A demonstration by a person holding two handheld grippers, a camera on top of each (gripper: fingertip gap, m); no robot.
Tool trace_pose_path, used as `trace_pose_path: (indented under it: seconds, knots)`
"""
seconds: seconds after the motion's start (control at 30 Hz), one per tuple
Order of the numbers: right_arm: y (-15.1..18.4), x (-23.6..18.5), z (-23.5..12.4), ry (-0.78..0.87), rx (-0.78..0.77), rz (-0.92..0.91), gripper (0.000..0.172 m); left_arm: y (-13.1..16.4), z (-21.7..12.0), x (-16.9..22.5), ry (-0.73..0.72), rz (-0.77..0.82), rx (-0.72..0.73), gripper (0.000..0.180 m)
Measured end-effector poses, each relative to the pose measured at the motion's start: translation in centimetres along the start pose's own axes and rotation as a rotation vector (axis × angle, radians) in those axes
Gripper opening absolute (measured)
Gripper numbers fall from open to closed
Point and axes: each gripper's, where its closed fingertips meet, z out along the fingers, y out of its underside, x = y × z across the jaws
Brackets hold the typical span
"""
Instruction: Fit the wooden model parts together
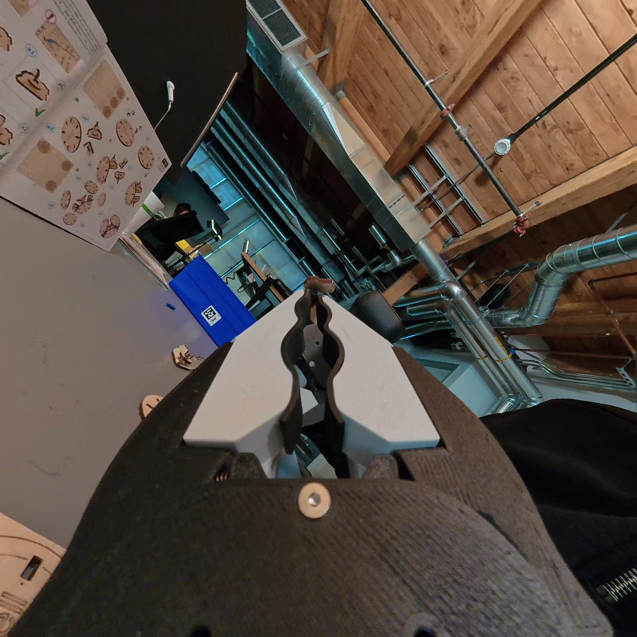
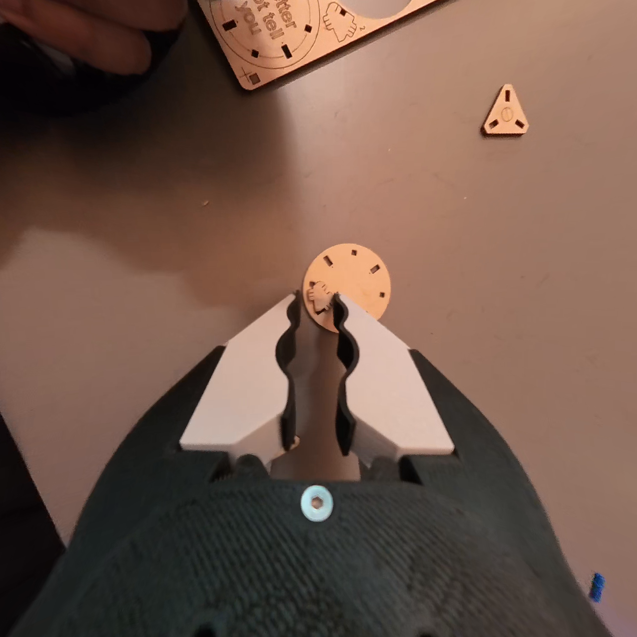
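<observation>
Pinching a small brown wooden piece [image 1: 319, 284] at its very tips, the left gripper [image 1: 312, 293] is pointing up toward the timber ceiling [image 1: 517, 86] and metal ducts [image 1: 568, 275], its pads closed on the piece's thin stem. Beside it a blue bin [image 1: 210, 303] is standing on the grey table [image 1: 69, 344], under an instruction sheet [image 1: 69, 120]. The right gripper [image 2: 315, 300] is hovering low over a round wooden disc [image 2: 358, 279], jaws narrowly parted around a small notched wooden piece [image 2: 320, 295] sitting on the disc; the right pad [image 2: 339, 310] seems to be touching it, though blur is making contact uncertain. A triangular wooden piece [image 2: 505, 115] and a cut-out plywood sheet [image 2: 293, 41] are lying farther off.
</observation>
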Motion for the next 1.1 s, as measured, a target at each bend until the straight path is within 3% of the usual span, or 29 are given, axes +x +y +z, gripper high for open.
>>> trace_pose_path:
  seconds: [0.23,0.3,0.6,0.93,1.1]
  knots:
    - [-0.2,-0.3,-0.1,-0.009,-0.001,-0.006,0.011,0.0,0.0,0.0,0.000,0.000,0.000,0.000]
    - [-0.9,-0.4,-0.7,-0.017,0.050,0.012,0.001,0.0,0.0,0.0,0.000,0.001,0.001,0.000]
    - [-1.6,-0.3,-2.4,-0.128,0.189,0.211,0.000,0.1,0.0,0.0,0.000,-0.004,-0.005,0.000]
    - [-6.5,0.5,-10.0,-0.407,0.687,0.499,0.000,1.6,0.6,-0.8,-0.023,-0.059,-0.085,0.000]
    - [-8.1,0.6,-13.2,-0.541,0.860,0.599,0.000,2.7,1.3,0.0,0.025,-0.053,-0.148,0.000]
